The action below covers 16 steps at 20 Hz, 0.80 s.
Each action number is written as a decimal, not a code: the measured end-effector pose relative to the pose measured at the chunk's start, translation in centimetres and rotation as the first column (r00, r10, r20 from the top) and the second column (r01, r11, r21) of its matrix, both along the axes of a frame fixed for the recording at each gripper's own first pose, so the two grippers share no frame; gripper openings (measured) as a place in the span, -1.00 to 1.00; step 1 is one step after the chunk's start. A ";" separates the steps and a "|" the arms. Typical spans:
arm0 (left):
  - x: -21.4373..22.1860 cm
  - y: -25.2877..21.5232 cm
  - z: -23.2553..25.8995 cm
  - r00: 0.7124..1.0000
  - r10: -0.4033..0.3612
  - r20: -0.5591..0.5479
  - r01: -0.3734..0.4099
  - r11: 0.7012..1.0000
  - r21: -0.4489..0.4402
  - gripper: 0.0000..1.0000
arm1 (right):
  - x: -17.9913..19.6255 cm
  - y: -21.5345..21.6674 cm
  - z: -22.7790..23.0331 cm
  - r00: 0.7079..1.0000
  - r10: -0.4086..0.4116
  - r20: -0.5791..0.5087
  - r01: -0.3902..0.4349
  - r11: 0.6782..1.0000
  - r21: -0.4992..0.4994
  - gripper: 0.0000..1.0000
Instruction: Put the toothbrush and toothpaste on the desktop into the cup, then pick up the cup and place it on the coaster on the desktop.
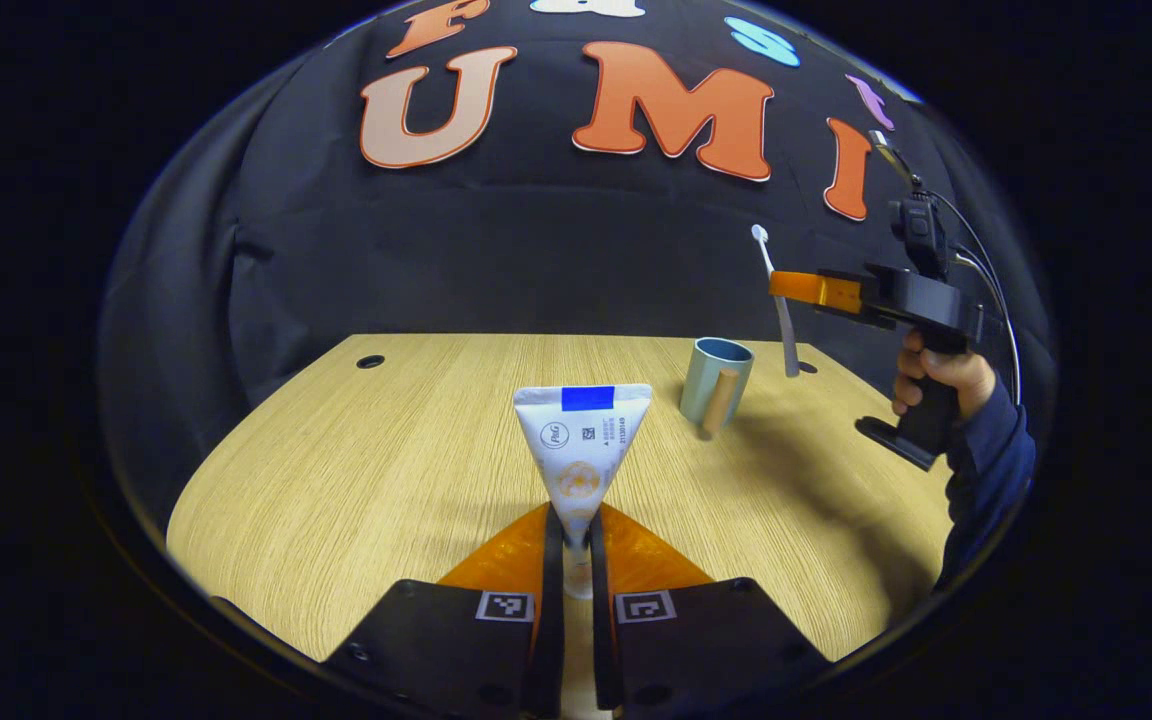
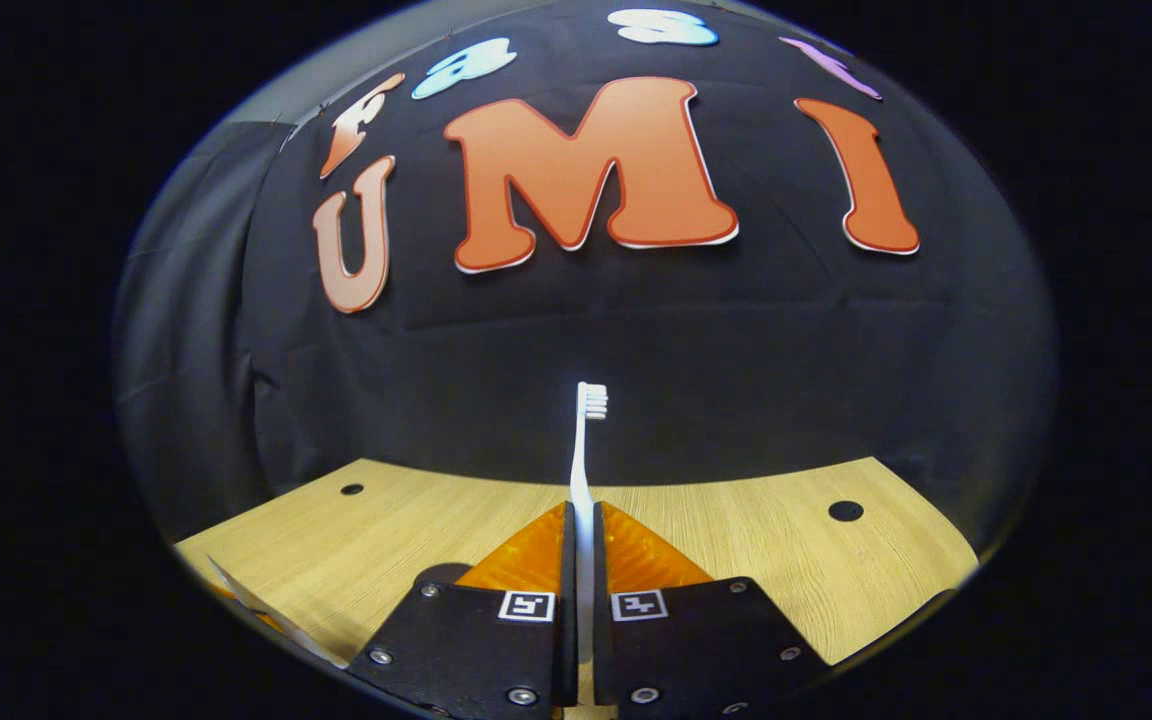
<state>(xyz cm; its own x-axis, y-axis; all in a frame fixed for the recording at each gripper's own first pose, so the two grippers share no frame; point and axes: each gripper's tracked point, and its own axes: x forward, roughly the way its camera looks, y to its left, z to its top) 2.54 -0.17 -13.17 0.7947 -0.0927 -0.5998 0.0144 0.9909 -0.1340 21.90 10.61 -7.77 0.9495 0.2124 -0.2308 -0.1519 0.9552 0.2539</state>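
Note:
In the left gripper view my left gripper (image 1: 576, 530) is shut on the narrow end of a white toothpaste tube (image 1: 583, 440), which stands up with its flat crimped end on top, above the wooden desktop (image 1: 336, 480). A blue-grey cup (image 1: 715, 380) with a wooden handle stands farther back to the right. Beyond it a hand holds the right gripper (image 1: 786, 285), shut on a white toothbrush (image 1: 776, 300) raised to the right of the cup. In the right gripper view my right gripper (image 2: 584, 530) clamps the toothbrush (image 2: 586, 440) upright, bristles on top.
Round cable holes sit in the desktop (image 2: 786, 570): one (image 1: 370, 361) at the far left, another (image 2: 845, 510) at the far right. The black cloth wall closes the far side. A white tip (image 2: 266, 610) shows at the lower left of the right gripper view.

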 end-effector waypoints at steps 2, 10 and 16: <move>0.1 0.0 -0.2 1.000 -0.004 -0.006 0.004 1.000 -0.003 -0.69 | 1.3 0.1 -0.1 0.999 -0.013 0.034 0.013 1.000 0.000 -0.87; 1.4 1.1 -0.8 1.000 0.005 -0.006 -0.005 1.000 -0.008 -0.69 | 5.2 1.6 -0.9 0.994 -0.013 0.106 0.008 0.999 0.049 -0.87; 1.1 2.3 -0.3 1.000 0.024 0.005 -0.024 1.000 -0.014 -0.69 | 6.9 1.1 -4.7 0.997 -0.020 0.074 0.019 1.000 0.011 -0.88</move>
